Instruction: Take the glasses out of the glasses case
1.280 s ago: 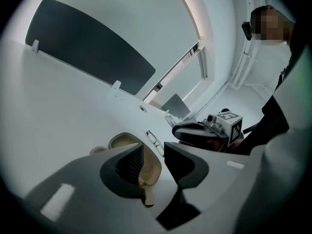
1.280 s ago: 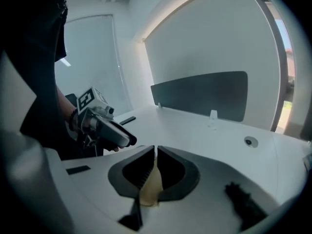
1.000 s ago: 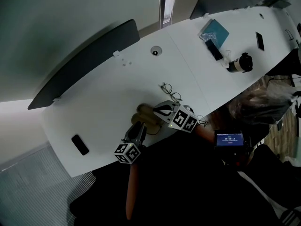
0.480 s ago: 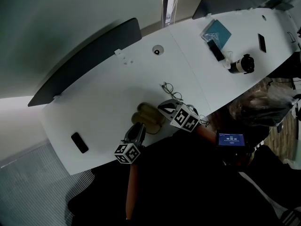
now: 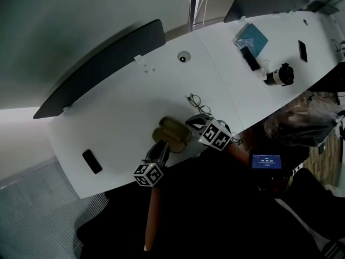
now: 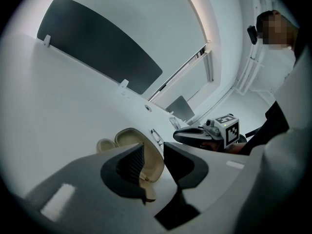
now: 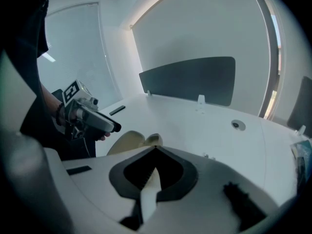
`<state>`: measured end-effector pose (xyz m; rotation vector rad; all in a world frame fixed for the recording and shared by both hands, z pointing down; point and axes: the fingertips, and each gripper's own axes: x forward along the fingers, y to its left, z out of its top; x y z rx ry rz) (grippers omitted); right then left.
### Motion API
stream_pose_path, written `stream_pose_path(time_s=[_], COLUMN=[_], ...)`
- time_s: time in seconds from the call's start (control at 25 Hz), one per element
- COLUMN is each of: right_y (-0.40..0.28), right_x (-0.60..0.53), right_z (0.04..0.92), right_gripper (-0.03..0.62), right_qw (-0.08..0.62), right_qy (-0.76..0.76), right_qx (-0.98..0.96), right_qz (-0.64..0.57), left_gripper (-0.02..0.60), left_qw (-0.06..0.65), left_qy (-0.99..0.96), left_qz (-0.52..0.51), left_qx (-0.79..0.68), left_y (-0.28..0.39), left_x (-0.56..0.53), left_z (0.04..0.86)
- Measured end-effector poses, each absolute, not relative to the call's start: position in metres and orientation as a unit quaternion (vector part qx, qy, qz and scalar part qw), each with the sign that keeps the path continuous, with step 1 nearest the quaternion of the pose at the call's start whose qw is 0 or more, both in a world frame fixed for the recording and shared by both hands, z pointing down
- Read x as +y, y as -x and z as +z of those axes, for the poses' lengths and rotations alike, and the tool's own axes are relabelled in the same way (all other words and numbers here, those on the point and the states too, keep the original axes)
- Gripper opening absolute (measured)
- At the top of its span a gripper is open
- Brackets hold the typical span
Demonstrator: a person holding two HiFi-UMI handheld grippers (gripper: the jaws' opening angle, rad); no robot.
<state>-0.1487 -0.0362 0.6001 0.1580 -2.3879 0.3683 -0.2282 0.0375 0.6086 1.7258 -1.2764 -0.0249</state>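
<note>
An open tan glasses case [image 5: 171,131] lies near the front edge of the white table [image 5: 124,107], and both of its shells look empty. Thin wire glasses [image 5: 197,102] rest on the table just behind it, apart from both grippers. My left gripper [image 5: 163,146] sits at the case's near end. In the left gripper view its jaws [image 6: 153,148] stand partly apart astride the case [image 6: 127,141] rim, with a strip of table showing between the rim and the right-hand jaw. My right gripper [image 5: 190,122] hovers by the case's right end, and its jaws [image 7: 156,149] are shut on nothing.
A black phone [image 5: 91,161] lies at the table's left. A round grommet [image 5: 184,56] sits mid-table. At the far right are a teal pouch [image 5: 251,36], two dark phones and a black-and-white device [image 5: 278,75]. Dark partition panels [image 5: 102,69] line the far edge. A lit screen [image 5: 266,161] glows below the table.
My right gripper has drawn back a little from over the case towards its right end, uncovering more of the case. The left gripper and the glasses have stayed put.
</note>
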Motion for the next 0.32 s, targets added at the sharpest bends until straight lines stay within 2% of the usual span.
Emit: stream_pose_path(time_s=[0.32], right_y=[0.111], right_x=[-0.06], right_z=[0.633], right_gripper=[0.008], right_qw=[0.391], right_qy=[-0.136], right_qx=[-0.894], right_qz=[0.169], left_gripper=[0.132], left_qw=[0.489], left_qy=[-0.691], left_qz=[-0.018], left_qx=[-0.532], left_y=[0.235], left_x=[0.05], left_z=[0.613])
